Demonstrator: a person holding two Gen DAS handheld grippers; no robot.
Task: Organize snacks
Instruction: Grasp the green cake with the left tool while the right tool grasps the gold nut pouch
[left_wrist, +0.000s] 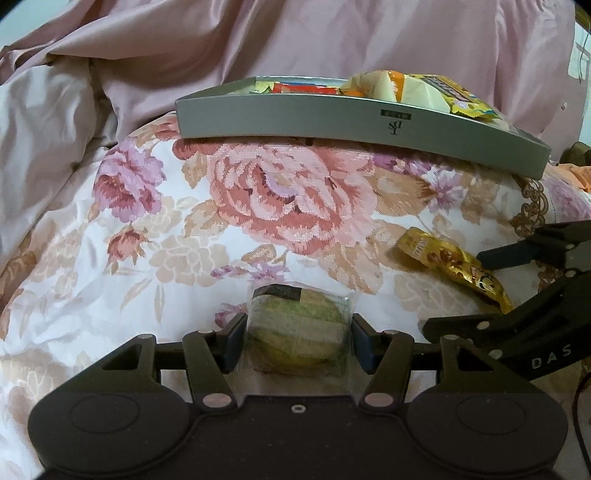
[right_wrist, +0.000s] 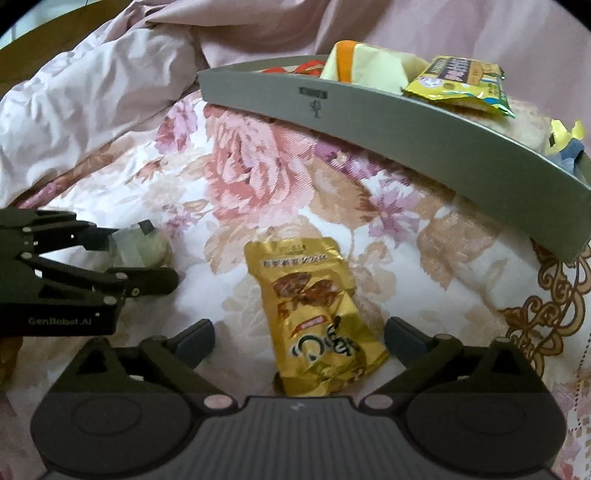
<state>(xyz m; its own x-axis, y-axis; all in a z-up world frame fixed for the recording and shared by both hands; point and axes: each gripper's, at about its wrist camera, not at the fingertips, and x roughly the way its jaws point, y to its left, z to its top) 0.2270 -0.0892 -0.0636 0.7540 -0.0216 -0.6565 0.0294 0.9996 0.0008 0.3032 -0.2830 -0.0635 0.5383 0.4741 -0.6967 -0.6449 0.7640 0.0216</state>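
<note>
Left gripper (left_wrist: 298, 338) fingers clamped inward; right gripper (right_wrist: 300, 338) fingers spread wide.

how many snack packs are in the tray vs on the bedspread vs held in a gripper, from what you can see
In the grey tray, at least partly visible: 4 (red pack, cream-and-orange pack, yellow pack, yellow-and-blue wrapper); more may be hidden
Loose on the bedspread: 1 (gold pouch)
Held in a gripper: 1 (clear-wrapped green pastry, in the left gripper)
Total: 6

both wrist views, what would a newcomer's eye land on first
The gold snack packet lying on the floral bedspread, between the open right gripper's fingers. Next, the left gripper clamped on a clear-wrapped pastry, and behind, the grey tray heaped with snacks.
</note>
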